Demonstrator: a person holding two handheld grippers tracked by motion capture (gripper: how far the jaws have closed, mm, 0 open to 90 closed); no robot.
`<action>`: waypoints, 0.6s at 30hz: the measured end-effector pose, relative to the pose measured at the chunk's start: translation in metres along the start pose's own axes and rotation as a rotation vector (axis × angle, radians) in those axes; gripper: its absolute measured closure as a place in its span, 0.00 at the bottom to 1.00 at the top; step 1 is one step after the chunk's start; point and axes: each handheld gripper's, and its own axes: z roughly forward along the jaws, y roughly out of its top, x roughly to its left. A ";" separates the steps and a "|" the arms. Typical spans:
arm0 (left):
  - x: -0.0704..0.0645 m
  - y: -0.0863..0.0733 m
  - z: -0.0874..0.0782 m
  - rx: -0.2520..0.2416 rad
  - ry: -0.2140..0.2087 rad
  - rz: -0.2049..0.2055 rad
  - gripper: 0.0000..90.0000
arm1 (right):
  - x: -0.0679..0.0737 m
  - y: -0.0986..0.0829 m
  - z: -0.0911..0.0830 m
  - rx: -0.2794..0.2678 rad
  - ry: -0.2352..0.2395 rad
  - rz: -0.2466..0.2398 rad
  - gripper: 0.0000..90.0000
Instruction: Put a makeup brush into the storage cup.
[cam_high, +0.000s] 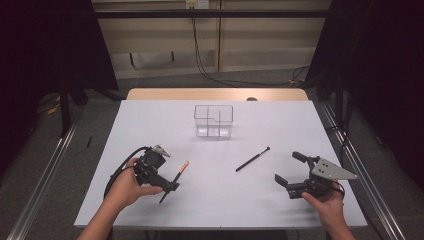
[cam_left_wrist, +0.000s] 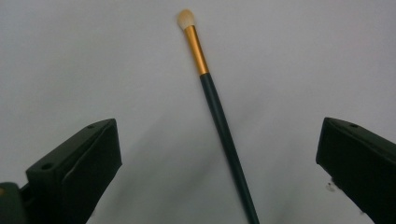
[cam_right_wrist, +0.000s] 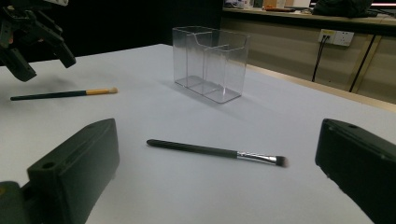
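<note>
A slim brush with a dark handle, gold ferrule and pale tip (cam_left_wrist: 205, 60) lies flat on the white table (cam_high: 215, 200). My left gripper (cam_left_wrist: 219, 158) hovers over it, open, one jaw on each side of the handle and not touching it. In the high view this brush (cam_high: 176, 177) pokes out from under the left gripper (cam_high: 162, 177) at the front left. A black brush with a silver ferrule (cam_right_wrist: 210, 151) lies ahead of my right gripper (cam_right_wrist: 217, 163), which is open and empty. From above, the right gripper (cam_high: 288, 167) sits right of that brush (cam_high: 252, 159).
A clear plastic organizer with compartments (cam_high: 214, 121) stands empty at the middle back of the table. In the right gripper view the organizer (cam_right_wrist: 210, 63) is beyond the black brush, with the left gripper (cam_right_wrist: 28, 42) at the upper left. Metal rails run along both table sides.
</note>
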 end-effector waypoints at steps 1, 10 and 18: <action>0.000 0.000 0.001 0.005 -0.005 -0.007 0.00 | 0.000 0.000 0.000 0.000 -0.001 -0.001 0.00; -0.004 0.003 0.003 0.047 -0.011 0.013 0.01 | -0.001 0.000 -0.002 -0.003 -0.003 0.004 0.00; -0.008 0.005 0.006 0.101 -0.003 0.041 0.04 | -0.002 0.000 -0.001 -0.002 -0.002 0.002 0.00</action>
